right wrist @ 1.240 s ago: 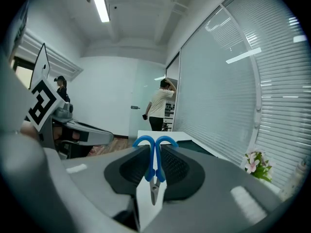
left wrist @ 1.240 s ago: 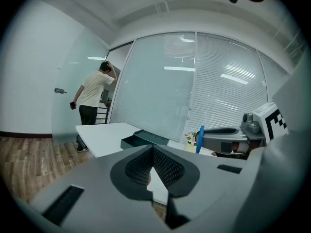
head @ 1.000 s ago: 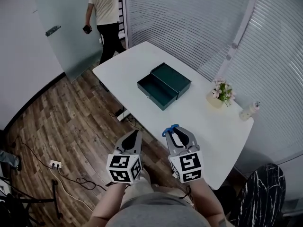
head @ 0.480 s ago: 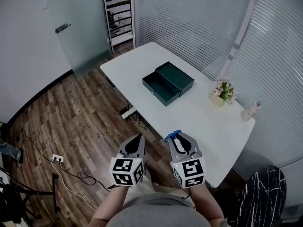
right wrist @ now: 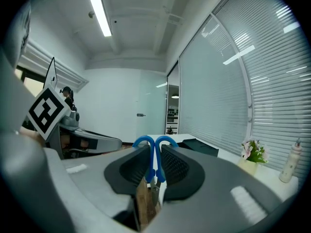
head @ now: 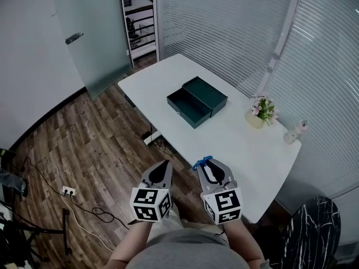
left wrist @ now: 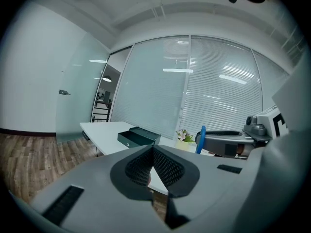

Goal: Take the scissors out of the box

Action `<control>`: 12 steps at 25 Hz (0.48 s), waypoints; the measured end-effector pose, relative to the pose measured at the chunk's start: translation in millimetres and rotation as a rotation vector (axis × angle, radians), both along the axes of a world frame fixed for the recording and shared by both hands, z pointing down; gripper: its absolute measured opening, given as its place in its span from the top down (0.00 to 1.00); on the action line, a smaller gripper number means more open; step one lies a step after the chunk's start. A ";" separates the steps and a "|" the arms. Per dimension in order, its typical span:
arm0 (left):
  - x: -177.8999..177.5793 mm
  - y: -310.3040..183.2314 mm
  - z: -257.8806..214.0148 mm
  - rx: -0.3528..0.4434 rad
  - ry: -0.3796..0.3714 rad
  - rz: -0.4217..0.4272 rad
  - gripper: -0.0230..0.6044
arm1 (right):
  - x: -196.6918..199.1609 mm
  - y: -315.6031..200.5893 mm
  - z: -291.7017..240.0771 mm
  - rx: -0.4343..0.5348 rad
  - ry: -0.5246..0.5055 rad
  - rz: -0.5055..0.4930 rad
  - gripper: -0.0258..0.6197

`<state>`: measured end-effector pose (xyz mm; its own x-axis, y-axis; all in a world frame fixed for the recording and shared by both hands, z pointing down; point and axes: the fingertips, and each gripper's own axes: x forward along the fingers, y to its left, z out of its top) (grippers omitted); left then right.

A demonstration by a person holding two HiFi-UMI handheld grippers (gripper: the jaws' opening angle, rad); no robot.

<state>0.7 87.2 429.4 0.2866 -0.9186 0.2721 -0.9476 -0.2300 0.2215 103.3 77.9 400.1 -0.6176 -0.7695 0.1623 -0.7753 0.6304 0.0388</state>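
Note:
The dark green box (head: 196, 101) lies open on the white table (head: 247, 150), its lid folded back; I cannot see anything inside it. My right gripper (head: 206, 162) is shut on the blue-handled scissors (head: 202, 162), off the table's near edge and well short of the box. In the right gripper view the blue handles (right wrist: 155, 152) stick up between the pads, with the box (right wrist: 201, 147) far ahead. My left gripper (head: 163, 165) hangs beside it over the wooden floor, shut with nothing in it. The left gripper view shows its pads (left wrist: 165, 166) meeting, and the box (left wrist: 138, 137) beyond.
A small flower pot (head: 259, 114) and a white bottle (head: 295, 132) stand at the table's right end. A frosted glass door (head: 84, 38) and blinds line the far walls. Cables and a socket strip (head: 67, 191) lie on the floor at the left.
A person who stood by the glass door one second ago is out of view. Both grippers have shifted slightly and keep the same jaws, the right one still holding the scissors.

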 end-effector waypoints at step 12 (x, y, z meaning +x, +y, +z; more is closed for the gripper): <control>3.9 -7.6 2.2 -0.010 -0.012 0.003 0.96 | 2.6 -7.7 -3.9 0.012 -0.014 -0.003 0.83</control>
<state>4.7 79.7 431.7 0.2857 -0.9152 0.2844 -0.9496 -0.2304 0.2127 105.9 70.2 396.1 -0.6220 -0.7697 0.1442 -0.7741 0.6321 0.0351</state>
